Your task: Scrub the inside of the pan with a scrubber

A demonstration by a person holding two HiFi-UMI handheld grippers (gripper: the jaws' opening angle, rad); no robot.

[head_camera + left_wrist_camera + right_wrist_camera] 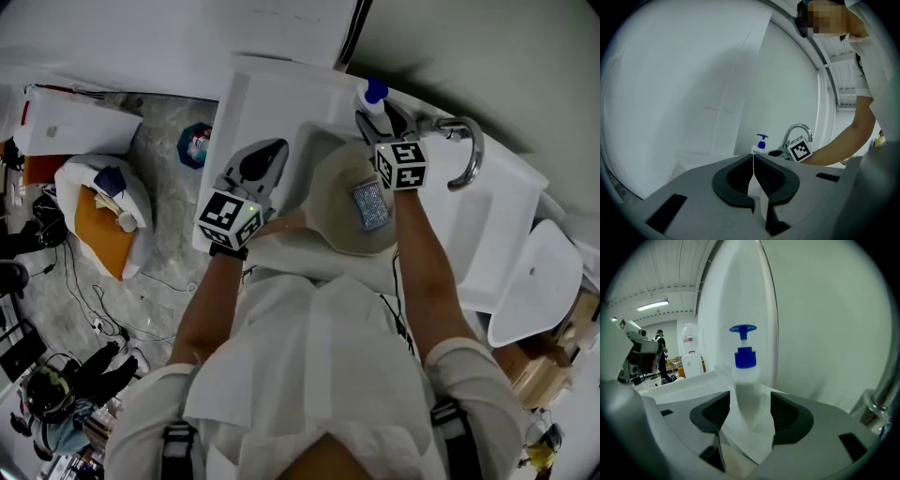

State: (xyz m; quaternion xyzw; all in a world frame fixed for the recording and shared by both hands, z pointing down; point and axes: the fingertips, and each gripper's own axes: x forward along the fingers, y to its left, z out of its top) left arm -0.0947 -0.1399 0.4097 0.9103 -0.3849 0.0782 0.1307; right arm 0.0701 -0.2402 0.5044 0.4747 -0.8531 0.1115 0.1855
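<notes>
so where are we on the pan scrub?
Done: the pan sits in the sink, with the scrubber lying inside it. In hand: nothing gripped that I can see. The right gripper is open around the soap bottle, gaps both sides; the left gripper is shut beside the pan. Left: grab the scrubber and scrub; no scrubbing is under way.

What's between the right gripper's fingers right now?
A white pump bottle with a blue pump head stands in the gap, apart from both fingers; the right gripper view shows it.
</notes>
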